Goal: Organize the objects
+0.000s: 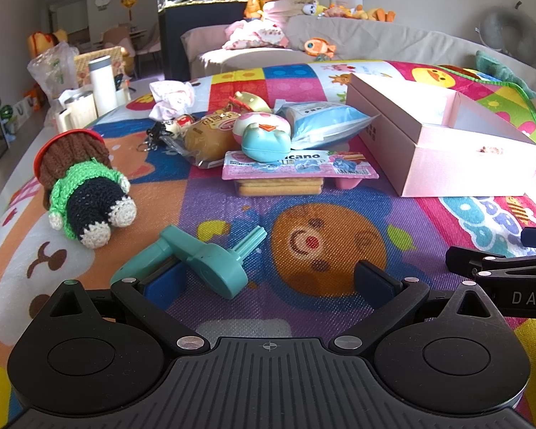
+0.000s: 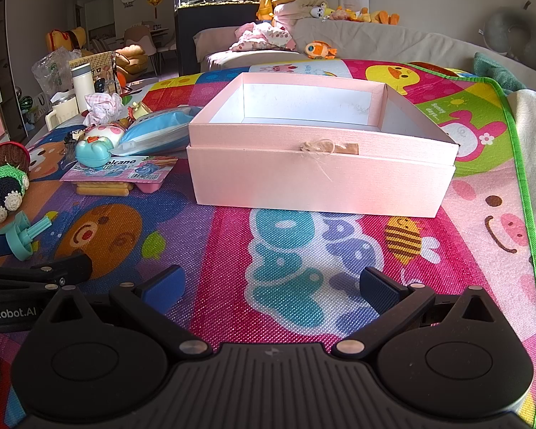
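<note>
1. left wrist view: low over play mat (image 1: 214, 193), facing sofa (image 1: 375, 43); toy pile near, 12 o'clock.
2. right wrist view: same heading; pink box (image 2: 321, 178) near, 12 o'clock.
3. shared: mat, pile, box.

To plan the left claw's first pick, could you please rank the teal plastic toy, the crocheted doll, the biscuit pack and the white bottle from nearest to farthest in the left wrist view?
1. Teal plastic toy, just ahead, by the left finger.
2. Crocheted doll, farther, left.
3. Biscuit pack, centre, in the pile; near the doll's range, so a loose call.
4. White bottle, far left, at the mat's far edge.
</note>
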Action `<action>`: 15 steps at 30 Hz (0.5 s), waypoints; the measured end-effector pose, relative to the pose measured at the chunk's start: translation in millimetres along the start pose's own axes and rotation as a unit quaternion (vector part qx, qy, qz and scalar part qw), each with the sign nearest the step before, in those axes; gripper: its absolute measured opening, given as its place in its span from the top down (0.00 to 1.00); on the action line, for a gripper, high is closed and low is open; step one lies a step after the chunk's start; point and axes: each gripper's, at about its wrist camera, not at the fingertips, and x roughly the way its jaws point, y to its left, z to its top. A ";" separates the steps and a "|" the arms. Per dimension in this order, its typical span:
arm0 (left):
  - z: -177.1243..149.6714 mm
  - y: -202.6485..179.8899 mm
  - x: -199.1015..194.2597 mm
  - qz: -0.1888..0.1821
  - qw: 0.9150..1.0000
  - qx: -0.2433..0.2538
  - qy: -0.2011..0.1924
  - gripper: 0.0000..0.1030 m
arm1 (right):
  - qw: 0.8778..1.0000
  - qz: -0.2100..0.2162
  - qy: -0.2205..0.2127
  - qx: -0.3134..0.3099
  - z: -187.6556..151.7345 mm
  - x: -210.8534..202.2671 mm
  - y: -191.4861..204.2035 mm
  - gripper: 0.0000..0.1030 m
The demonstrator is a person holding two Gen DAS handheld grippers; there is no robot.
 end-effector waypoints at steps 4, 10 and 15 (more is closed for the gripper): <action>0.0 0.6 -0.2 -0.001 1.000 -0.001 0.001 0.00 | 1.000 0.000 0.000 0.001 -0.4 0.2 -0.1 0.00; -0.3 13.8 -12.5 -0.033 0.999 -0.027 0.007 0.02 | 0.999 0.029 0.016 -0.014 1.6 -3.3 -6.5 0.00; 15.9 67.1 -59.2 -0.010 0.992 -0.094 -0.086 0.02 | 0.998 0.043 0.029 -0.037 -7.2 -16.4 -10.8 0.00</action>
